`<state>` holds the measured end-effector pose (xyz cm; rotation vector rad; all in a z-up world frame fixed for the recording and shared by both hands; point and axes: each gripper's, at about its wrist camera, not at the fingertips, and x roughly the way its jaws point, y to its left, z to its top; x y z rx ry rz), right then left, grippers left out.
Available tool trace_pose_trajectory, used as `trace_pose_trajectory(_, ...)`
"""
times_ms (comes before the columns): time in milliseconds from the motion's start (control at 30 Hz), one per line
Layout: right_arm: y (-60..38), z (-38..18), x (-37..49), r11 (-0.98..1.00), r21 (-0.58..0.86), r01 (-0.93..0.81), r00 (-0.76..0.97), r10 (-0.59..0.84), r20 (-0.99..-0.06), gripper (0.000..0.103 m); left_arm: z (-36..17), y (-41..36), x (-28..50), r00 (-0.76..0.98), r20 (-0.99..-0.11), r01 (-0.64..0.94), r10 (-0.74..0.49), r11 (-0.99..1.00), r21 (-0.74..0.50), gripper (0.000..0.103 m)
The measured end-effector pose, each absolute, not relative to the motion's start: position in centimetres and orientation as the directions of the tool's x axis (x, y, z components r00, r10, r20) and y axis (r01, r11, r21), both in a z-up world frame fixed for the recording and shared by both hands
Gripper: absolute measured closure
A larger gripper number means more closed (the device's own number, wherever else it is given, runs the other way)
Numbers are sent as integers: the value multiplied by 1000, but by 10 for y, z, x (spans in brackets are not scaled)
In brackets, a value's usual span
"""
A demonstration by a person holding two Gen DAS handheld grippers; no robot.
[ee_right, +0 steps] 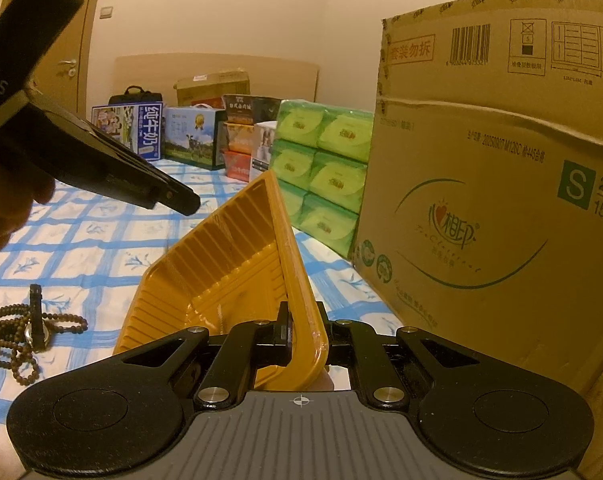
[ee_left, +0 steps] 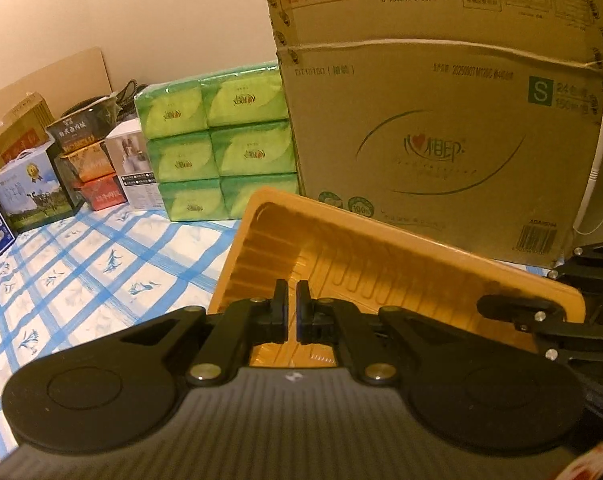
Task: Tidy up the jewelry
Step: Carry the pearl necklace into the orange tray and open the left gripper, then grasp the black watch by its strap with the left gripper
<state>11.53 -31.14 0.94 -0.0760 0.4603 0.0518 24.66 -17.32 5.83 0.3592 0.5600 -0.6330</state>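
**me:** Closest thing in my right view is the right gripper (ee_right: 301,330), clamped on the rim of the orange tray (ee_right: 221,264), so the tray sits tipped up on edge over the blue checked sheet (ee_right: 101,248). My left gripper (ee_left: 292,308) hangs over the tray's near end with the fingers nearly together and nothing between them.

**other:** Where's the actual jewelry?

**me:** The bead necklace (ee_right: 17,336) is in a loose pile on the sheet, left of the tray, with what looks like a watch (ee_right: 35,320) lying across it. Not in the tray yet.

**other:** Tricky to pick up?

**me:** I reckon the beads are light but floppy and will trail, so I'd pinch a bunched bit of strand, not a single bead. The tray looks thin and bendy, so the rim is the only sensible hold. Behind it all: green tissue packs (ee_right: 321,168), then the big cardboard box (ee_right: 501,200).
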Motion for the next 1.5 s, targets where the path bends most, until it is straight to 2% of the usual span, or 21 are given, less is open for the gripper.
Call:
trace_pose_trajectory(200, -312, 10, 115, 996, -61, -67, 894, 32, -447, 94, 63, -167, 244, 678, -578, 632, -453, 762, 143, 92)
trace_pose_trajectory(367, -311, 9, 115, 996, -62, -66, 894, 31, -446, 94, 76, -128, 233, 726, -548, 574, -414, 805, 152, 91)
trace_pose_trajectory(500, -311, 8, 114, 996, -63, -66, 894, 31, -447, 94, 80, -78, 222, 777, -534, 476, -335, 866, 150, 86)
trace_pose_trajectory(767, -312, 8, 114, 995, -70, -66, 893, 28, -449, 94, 65, 23, 194, 824, -553, 249, -125, 956, 155, 86)
trace_pose_trajectory(933, -310, 9, 113, 995, -79, -69, 893, 26, -449, 94, 48, 60, 172, 821, -569, 141, -49, 983, 118, 84)
trace_pose_trajectory(1033, -310, 9, 112, 995, -80, -67, 893, 24, -450, 94, 36, 64, 159, 814, -580, 112, -44, 990, 82, 83)
trace_pose_trajectory(1200, -310, 9, 112, 994, -82, -68, 892, 24, -451, 94, 11, 43, 153, 796, -601, 111, -70, 993, 32, 73)
trace_pose_trajectory(1400, -310, 9, 112, 994, -82, -68, 892, 24, -451, 94, -17, 4, 154, 776, -624, 127, -94, 992, 10, 65)
trace_pose_trajectory(1500, -311, 9, 112, 994, -84, -70, 892, 24, -451, 94, -28, -12, 158, 767, -632, 141, -109, 990, -1, 64)
